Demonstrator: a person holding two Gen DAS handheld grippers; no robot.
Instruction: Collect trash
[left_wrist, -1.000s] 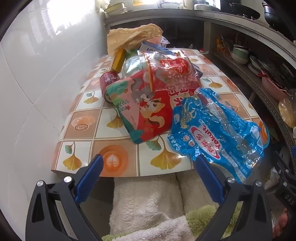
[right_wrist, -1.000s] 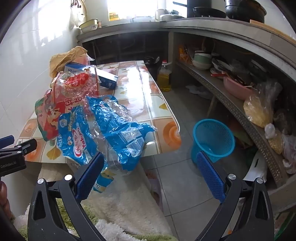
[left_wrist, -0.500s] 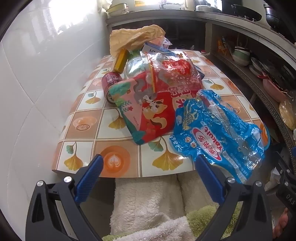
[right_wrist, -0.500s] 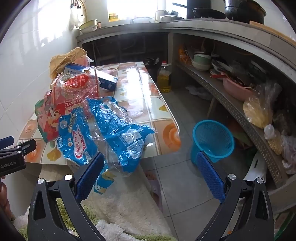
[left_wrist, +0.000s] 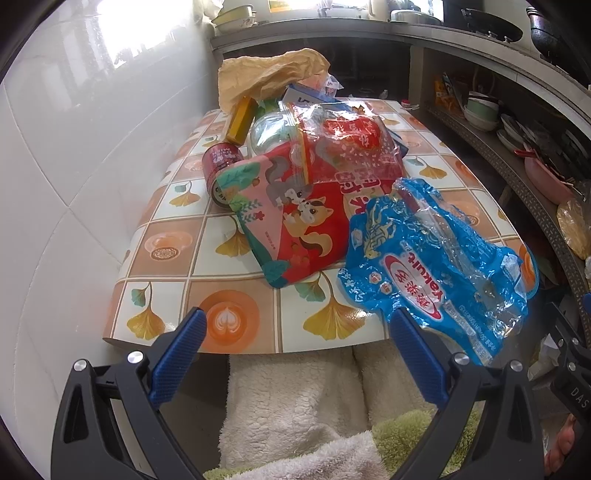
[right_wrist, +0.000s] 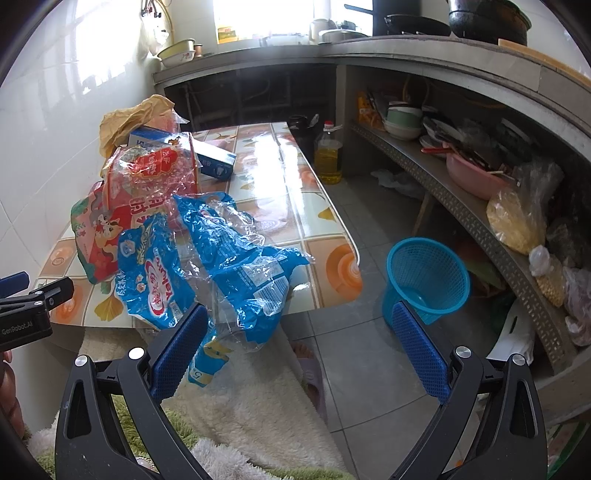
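A heap of trash lies on the tiled table (left_wrist: 177, 280). A crumpled blue plastic wrapper (left_wrist: 436, 266) (right_wrist: 221, 266) hangs over the near edge. Behind it lie a red squirrel-print bag (left_wrist: 295, 221) (right_wrist: 99, 229), a clear red-printed bag (left_wrist: 347, 144) (right_wrist: 155, 173), a dark red can (left_wrist: 221, 166), a yellow box (left_wrist: 242, 120), a blue-white carton (right_wrist: 192, 151) and a tan paper bag (left_wrist: 269, 74). My left gripper (left_wrist: 295, 343) is open just short of the table edge, empty. My right gripper (right_wrist: 295, 336) is open and empty, its left finger close to the blue wrapper. A blue mesh basket (right_wrist: 424, 277) stands on the floor.
White tiled wall (left_wrist: 55, 184) borders the table on the left. A fluffy white and green fabric (left_wrist: 295, 406) lies below the grippers. A shelf (right_wrist: 480, 206) with bowls and bags runs along the right. An oil bottle (right_wrist: 327, 155) stands on the floor beyond the table.
Both views have shifted only slightly; the left gripper has edged a little closer to the table. Both grippers stay open and nothing was taken hold of.
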